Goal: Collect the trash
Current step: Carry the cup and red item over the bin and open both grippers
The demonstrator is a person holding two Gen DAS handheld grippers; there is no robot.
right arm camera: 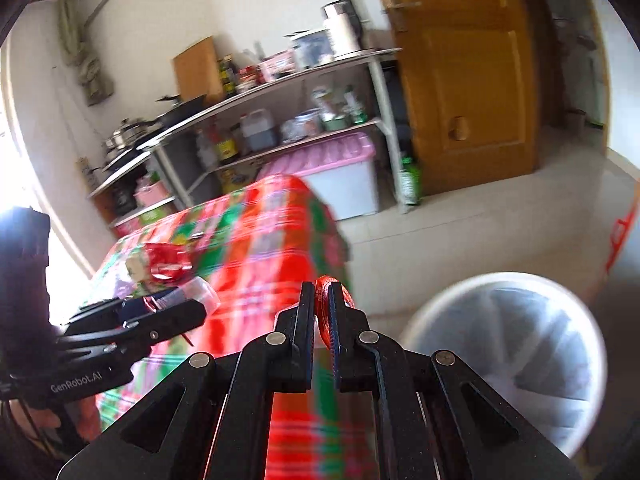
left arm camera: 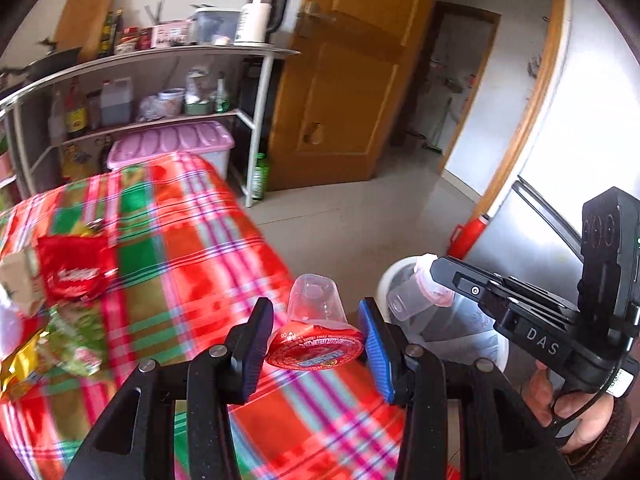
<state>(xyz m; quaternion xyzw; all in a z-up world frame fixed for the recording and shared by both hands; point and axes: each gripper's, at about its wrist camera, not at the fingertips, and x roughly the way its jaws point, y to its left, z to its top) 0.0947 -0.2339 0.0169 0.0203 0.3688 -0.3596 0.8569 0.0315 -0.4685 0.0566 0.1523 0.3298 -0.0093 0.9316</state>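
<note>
The white trash bin (right arm camera: 508, 360) sits on the floor to your right, beyond the plaid worktop's (left arm camera: 192, 240) edge. Your right gripper (right arm camera: 323, 308) is nearer, fingers pinching a red wrapper (right arm camera: 334, 298); your left gripper (left arm camera: 316, 340) clamps a jelly cup (left arm camera: 314, 328).

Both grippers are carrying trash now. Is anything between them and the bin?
Nothing visible blocks the way. The left gripper holds a jelly cup over the table's edge; the right gripper pinches a red wrapper. The white bin stands open on the floor just right of the plaid-covered table.
</note>
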